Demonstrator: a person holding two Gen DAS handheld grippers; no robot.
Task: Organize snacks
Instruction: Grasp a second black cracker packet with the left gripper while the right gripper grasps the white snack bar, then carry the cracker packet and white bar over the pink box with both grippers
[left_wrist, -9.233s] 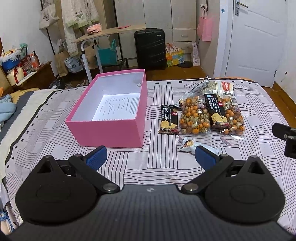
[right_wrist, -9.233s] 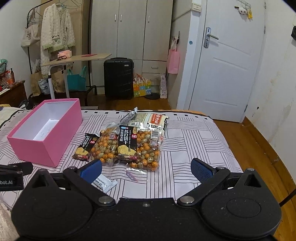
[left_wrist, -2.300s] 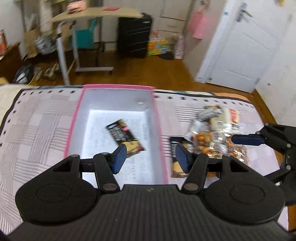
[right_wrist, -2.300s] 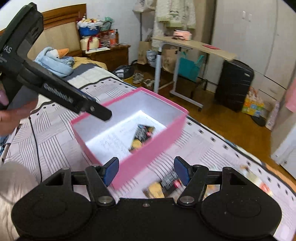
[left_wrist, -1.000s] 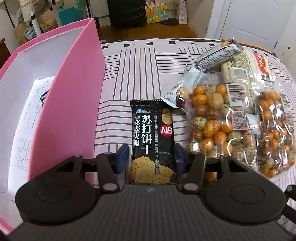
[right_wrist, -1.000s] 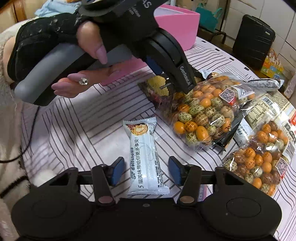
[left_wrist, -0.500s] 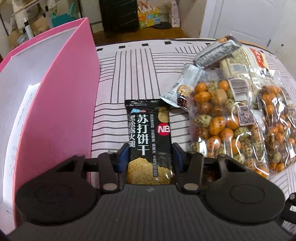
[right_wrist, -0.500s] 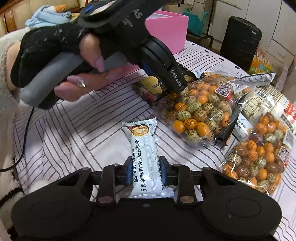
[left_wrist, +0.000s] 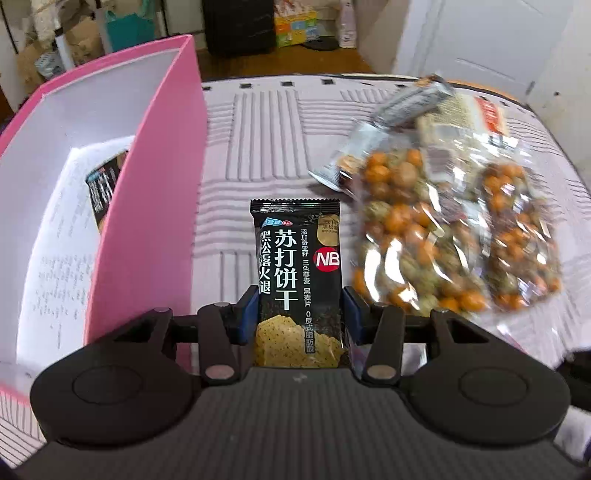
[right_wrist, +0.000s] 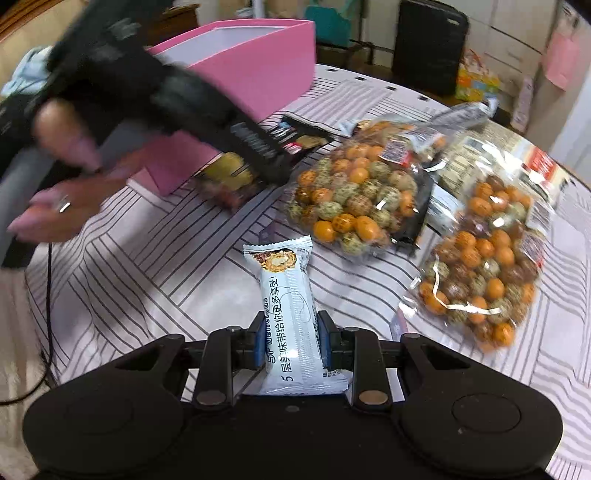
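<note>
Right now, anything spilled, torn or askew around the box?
Nothing stands out. The pink box sits upright with one black packet inside. The left gripper is shut on the black cracker packet, and the right gripper on the white snack bar. Both nut bags look sealed.

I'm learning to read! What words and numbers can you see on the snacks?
Black cracker packet, held by the left gripper: "苏打饼干", "黑松露火腿", "NB"; its smaller print is too tiny.
White snack bar, held by the right gripper: "5 层美味带给你更多享受!"
Nut bags' labels: too blurred.
Printed sheet in the pink box: too small.
</note>
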